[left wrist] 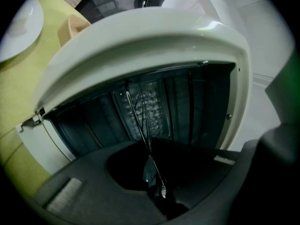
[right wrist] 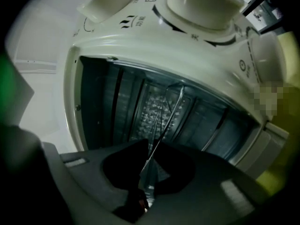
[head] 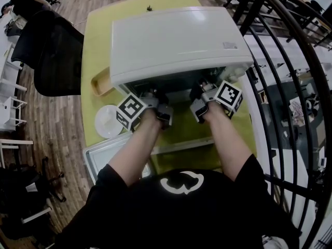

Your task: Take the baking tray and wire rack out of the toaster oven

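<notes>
The white toaster oven [head: 176, 40] stands on the yellow-green table with its door [head: 181, 145] folded down. Both grippers reach level into its mouth. In the left gripper view the wire rack [left wrist: 137, 118] shows edge-on as thin wires running from the dark cavity into my left gripper [left wrist: 153, 175], which is shut on its front edge. My right gripper [right wrist: 149, 170] is shut on the same rack [right wrist: 164, 109] further right. In the head view the left gripper [head: 158, 98] and right gripper [head: 199, 93] sit side by side at the opening. A silver baking tray [head: 104, 157] lies on the table at the lower left.
A white plate [head: 107, 121] and a tan wooden dish [head: 100, 83] lie left of the oven. The oven's control knobs [right wrist: 201, 3] sit just right of the right gripper. A black chair [head: 52, 51] stands beyond the table's left edge, black railings to the right.
</notes>
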A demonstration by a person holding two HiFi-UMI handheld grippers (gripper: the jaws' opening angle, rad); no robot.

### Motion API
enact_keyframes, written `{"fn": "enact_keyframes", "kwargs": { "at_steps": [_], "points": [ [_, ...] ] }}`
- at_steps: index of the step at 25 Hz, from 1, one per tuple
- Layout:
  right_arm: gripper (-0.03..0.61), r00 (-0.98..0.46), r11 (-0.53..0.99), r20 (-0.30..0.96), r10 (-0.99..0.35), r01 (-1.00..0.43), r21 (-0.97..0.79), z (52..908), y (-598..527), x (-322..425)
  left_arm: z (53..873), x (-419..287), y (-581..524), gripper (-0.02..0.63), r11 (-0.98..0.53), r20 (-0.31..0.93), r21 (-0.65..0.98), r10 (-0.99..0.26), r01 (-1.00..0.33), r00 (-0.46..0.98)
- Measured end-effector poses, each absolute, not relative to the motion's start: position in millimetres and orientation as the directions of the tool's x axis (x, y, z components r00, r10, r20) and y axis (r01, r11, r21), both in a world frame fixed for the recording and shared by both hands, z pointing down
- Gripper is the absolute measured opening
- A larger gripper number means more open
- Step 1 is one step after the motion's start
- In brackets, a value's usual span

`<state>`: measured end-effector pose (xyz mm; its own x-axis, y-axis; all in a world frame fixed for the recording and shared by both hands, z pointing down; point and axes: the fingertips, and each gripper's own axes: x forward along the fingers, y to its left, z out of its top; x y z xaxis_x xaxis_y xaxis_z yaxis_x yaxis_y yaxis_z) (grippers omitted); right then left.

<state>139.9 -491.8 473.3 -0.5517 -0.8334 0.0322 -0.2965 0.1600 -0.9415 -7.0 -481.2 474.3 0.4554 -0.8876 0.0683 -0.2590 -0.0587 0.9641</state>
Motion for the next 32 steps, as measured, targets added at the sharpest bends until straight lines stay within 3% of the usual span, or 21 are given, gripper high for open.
{"fn": "enact_keyframes", "kwargs": {
  "at_steps": [32],
  "points": [
    [0.035, -0.541, 0.152, 0.033, -0.841, -0.294, -0.944, 474, -402, 145, 475, -1, -392, 0.034, -0.056, 0.091, 0.961, -0.86, -0.271, 0.502]
  ]
}}
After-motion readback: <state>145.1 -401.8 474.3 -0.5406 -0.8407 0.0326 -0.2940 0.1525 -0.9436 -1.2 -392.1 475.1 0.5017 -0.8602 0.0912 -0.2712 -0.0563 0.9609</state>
